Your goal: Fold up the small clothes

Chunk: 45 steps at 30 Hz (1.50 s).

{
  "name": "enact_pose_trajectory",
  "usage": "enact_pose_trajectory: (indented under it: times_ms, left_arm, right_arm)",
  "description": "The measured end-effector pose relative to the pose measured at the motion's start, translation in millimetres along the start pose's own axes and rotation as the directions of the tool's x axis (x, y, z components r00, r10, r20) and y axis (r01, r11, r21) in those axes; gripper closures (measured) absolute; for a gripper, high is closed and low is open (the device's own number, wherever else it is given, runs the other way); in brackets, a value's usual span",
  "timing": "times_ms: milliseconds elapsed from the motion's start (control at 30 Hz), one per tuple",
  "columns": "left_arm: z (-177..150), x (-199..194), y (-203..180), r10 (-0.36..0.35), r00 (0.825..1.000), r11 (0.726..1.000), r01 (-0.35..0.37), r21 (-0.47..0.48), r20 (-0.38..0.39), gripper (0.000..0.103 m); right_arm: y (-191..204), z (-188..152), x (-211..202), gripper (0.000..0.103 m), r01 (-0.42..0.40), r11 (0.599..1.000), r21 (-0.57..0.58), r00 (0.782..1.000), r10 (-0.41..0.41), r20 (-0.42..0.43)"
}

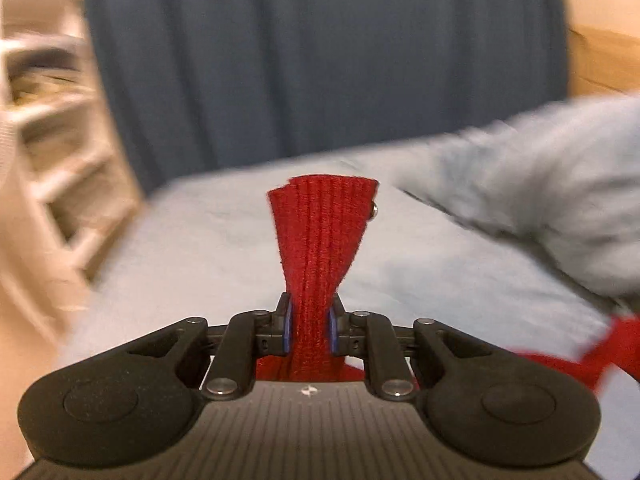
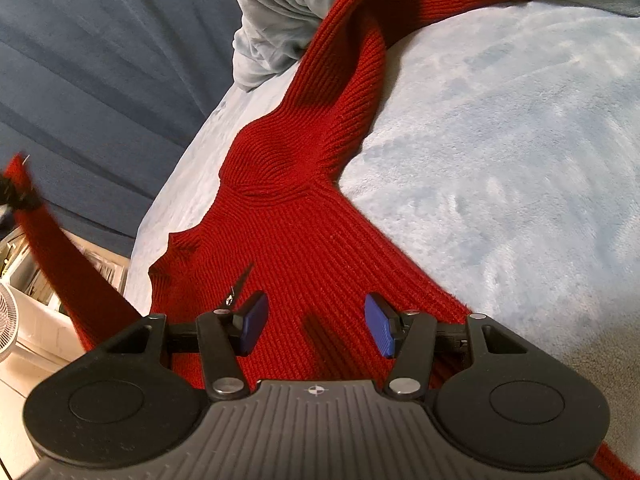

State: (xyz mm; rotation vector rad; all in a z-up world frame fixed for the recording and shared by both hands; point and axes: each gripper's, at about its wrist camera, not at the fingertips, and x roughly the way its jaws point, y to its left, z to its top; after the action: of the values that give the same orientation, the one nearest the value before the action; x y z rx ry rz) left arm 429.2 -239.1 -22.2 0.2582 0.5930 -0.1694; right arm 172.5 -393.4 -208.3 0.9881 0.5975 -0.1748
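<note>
While my left gripper (image 1: 310, 330) is pinching a bunched end of the red ribbed knit sweater (image 2: 304, 240), its blue pads (image 1: 287, 330) are pressing on the cloth from both sides, and the cuff-like end is fanning out above the jaws against the pale blue bedspread (image 1: 208, 240). From this left wrist view I am also seeing a small silver stud at the right edge of that fanned end, a dark blue curtain (image 1: 320, 60) hanging behind the bed, pale shelving (image 1: 48, 128) blurred at the left, and a rumpled grey-blue blanket (image 1: 540, 200) heaped at the right. My right gripper (image 2: 316, 326) is hovering with its jaws standing apart, its blue pads (image 2: 380, 330) clear of each other and nothing clamped between them; they are sitting just above the sweater's body, and I cannot tell whether the tips are touching the knit. In the right wrist view the sweater is lying spread across the bedspread, one sleeve running up and away toward the heaped blanket, the other sleeve stretching off to the left and lifted off the bed, where my left gripper is showing as a dark blur at the frame edge. A white fan (image 2: 8, 320) is peeking in at the lower left.
</note>
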Motion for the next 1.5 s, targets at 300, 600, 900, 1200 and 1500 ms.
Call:
enact_pose_trajectory:
  times_ms: [300, 600, 900, 1200, 1500]
  left_arm:
    - [-59.8, 28.1, -45.0, -0.413, 0.896, 0.907, 0.421, 0.016, -0.164, 0.001]
    - [-36.1, 39.1, 26.7, -0.29, 0.953, 0.956, 0.284, -0.073, -0.091, 0.0]
    - [-67.4, 108.2, -51.4, -0.363, 0.876, 0.884, 0.432, 0.181, -0.317, 0.0]
    - [-98.7, 145.1, -111.5, -0.274, 0.861, 0.834, 0.435, 0.341, -0.428, 0.037]
    - [-80.5, 67.8, -72.2, -0.288, 0.905, 0.892, 0.373, 0.256, -0.313, 0.083]
  right_arm:
    - [-3.3, 2.5, -0.7, 0.047, -0.013, 1.0, 0.015, 1.0, 0.013, -0.009]
    - [-2.0, 1.1, -0.2, 0.047, -0.007, 1.0, 0.014, 1.0, 0.007, -0.004]
    - [2.5, -2.9, -0.1, 0.047, 0.008, 1.0, -0.021, 1.0, -0.008, 0.007]
    - [1.5, -1.1, 0.4, 0.047, 0.002, 1.0, -0.03, 1.0, -0.002, 0.002]
    - [0.6, 2.1, 0.3, 0.047, -0.002, 1.0, -0.003, 1.0, 0.002, -0.012]
